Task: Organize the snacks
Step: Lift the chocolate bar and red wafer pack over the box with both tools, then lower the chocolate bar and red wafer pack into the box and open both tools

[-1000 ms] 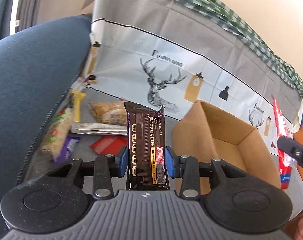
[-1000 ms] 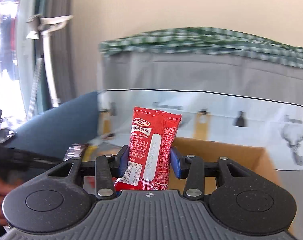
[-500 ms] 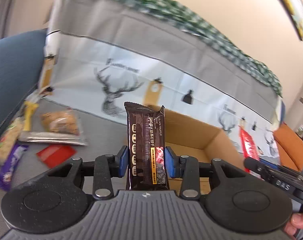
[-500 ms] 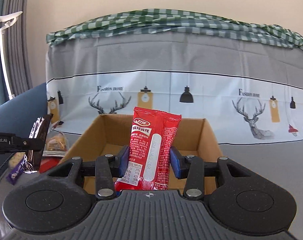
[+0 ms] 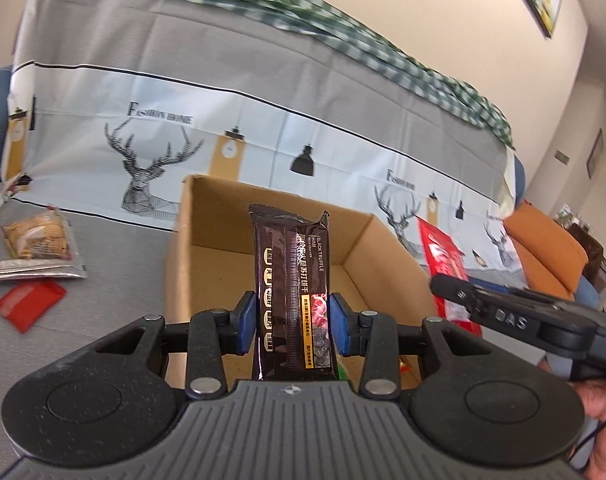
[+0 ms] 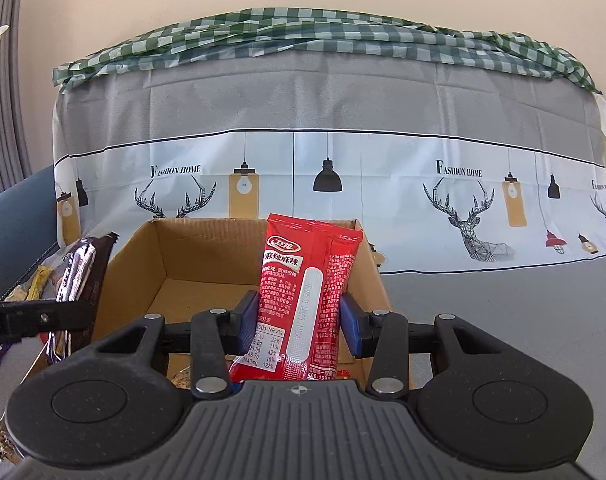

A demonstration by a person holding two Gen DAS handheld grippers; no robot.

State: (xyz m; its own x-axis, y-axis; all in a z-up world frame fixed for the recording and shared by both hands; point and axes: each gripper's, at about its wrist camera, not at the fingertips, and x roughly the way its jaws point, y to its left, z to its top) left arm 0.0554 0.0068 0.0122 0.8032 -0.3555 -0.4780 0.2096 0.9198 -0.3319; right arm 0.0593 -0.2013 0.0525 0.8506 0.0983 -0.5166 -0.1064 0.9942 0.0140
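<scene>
My left gripper [image 5: 291,322] is shut on a dark brown black-truffle cracker pack [image 5: 291,276], held upright over the open cardboard box [image 5: 207,216]. My right gripper [image 6: 299,322] is shut on a red snack pack [image 6: 307,292], held upright over the same box [image 6: 199,248]. In the left wrist view the red pack [image 5: 443,264] and the right gripper's finger show at the box's right side. In the right wrist view the brown pack [image 6: 81,276] shows at the box's left side. A few snacks lie on the box floor, mostly hidden.
Loose snacks lie on the grey cloth left of the box: a cookie pack [image 5: 37,236], a silver wrapper [image 5: 31,272], a red packet [image 5: 29,304]. A deer-print cloth covers the sofa back [image 6: 383,168]. An orange cushion [image 5: 543,252] sits at the right.
Both grippers have moved closer over the cardboard box, each still holding its pack. The left gripper swung right, away from the loose snacks.
</scene>
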